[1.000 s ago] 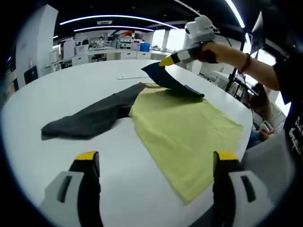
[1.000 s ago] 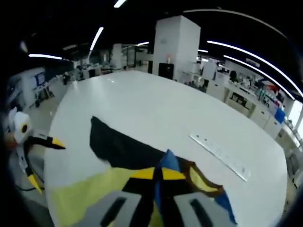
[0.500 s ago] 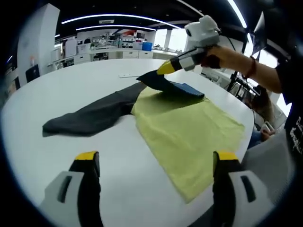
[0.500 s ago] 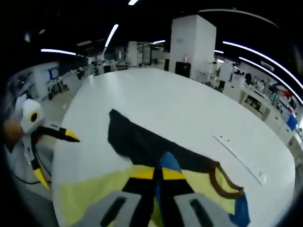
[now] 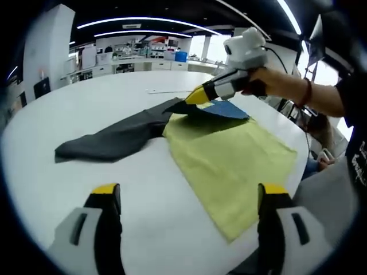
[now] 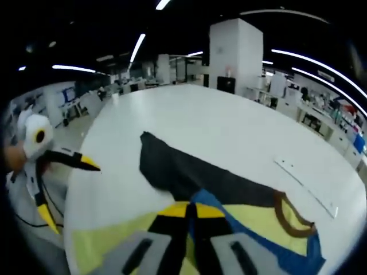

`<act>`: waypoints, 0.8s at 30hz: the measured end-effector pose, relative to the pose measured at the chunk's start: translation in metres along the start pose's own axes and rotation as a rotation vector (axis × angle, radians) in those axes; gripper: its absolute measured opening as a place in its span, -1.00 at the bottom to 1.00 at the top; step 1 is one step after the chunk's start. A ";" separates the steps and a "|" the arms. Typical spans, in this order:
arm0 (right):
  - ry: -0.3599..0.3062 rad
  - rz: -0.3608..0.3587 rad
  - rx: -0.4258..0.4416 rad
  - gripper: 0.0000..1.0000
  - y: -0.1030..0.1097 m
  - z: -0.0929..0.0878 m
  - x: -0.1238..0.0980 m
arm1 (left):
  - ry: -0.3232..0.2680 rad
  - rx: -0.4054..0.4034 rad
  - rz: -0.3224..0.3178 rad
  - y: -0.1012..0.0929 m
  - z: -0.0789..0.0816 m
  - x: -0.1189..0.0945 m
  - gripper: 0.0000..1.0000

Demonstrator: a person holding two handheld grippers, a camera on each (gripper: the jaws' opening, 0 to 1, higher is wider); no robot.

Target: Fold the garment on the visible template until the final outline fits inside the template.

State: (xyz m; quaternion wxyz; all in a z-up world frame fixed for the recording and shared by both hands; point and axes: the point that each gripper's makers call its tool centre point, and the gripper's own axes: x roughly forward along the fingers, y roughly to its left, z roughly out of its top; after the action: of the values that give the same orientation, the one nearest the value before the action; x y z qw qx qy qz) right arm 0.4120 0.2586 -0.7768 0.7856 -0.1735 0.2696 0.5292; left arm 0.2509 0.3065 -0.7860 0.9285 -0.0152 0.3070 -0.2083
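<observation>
A yellow-green shirt [image 5: 229,163] lies flat on the white table [image 5: 74,103], its hem near the table's edge. Its dark grey sleeve [image 5: 109,140] stretches out to the left. My right gripper [image 5: 194,98] is shut on the tip of the blue sleeve [image 5: 226,109], which it holds low over the shirt's neck area. In the right gripper view the shut jaws [image 6: 189,211] pinch the blue sleeve [image 6: 252,235], with the dark sleeve [image 6: 183,169] and brown collar [image 6: 289,220] beyond. My left gripper [image 5: 189,192] hangs open above the near table, apart from the cloth, and its yellow-tipped shape [image 6: 66,189] appears again at the left.
A thin white strip [image 6: 304,183] lies on the table beyond the collar. A person's arm [image 5: 292,86] reaches in from the right. The table's edge curves close to the shirt's hem [image 5: 252,223]. Desks and shelves stand far behind.
My right gripper has carried the blue sleeve lower and across toward the dark sleeve side. My left gripper stays open in the same place.
</observation>
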 end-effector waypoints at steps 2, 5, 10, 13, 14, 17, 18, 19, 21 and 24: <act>-0.001 -0.007 0.008 -1.00 -0.002 -0.003 0.003 | -0.001 -0.006 0.001 0.000 -0.001 -0.001 0.93; 0.003 -0.020 0.034 -1.00 -0.006 -0.009 0.009 | 0.004 -0.001 0.006 0.001 -0.002 -0.002 0.94; -0.005 -0.007 0.125 -1.00 -0.002 -0.013 0.015 | -0.001 -0.004 0.009 0.004 -0.002 -0.003 0.94; 0.004 0.014 0.163 -1.00 0.005 -0.017 0.018 | -0.003 -0.002 0.009 0.003 -0.002 -0.004 0.94; 0.015 0.022 0.169 -1.00 0.007 -0.020 0.019 | -0.004 -0.002 0.008 0.003 -0.001 -0.004 0.94; 0.066 0.047 0.178 -1.00 0.015 -0.033 0.021 | -0.003 0.002 0.008 0.002 0.000 -0.004 0.94; 0.080 0.064 0.188 -1.00 0.019 -0.038 0.022 | -0.003 0.003 0.007 0.002 0.000 -0.004 0.94; 0.081 0.068 0.194 -1.00 0.020 -0.039 0.022 | -0.002 0.003 0.007 0.002 0.000 -0.004 0.94; 0.083 0.087 0.218 -0.93 0.025 -0.043 0.022 | -0.002 0.006 0.005 0.001 0.001 -0.004 0.94; 0.087 0.070 0.197 -0.83 0.023 -0.046 0.020 | -0.002 0.009 0.005 0.000 0.002 -0.005 0.95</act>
State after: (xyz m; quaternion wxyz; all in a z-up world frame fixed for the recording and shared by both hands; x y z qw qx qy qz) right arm 0.3853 0.2563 -0.8252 0.7675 -0.1087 0.3599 0.5193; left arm 0.2489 0.3078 -0.7813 0.9295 -0.0103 0.3049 -0.2073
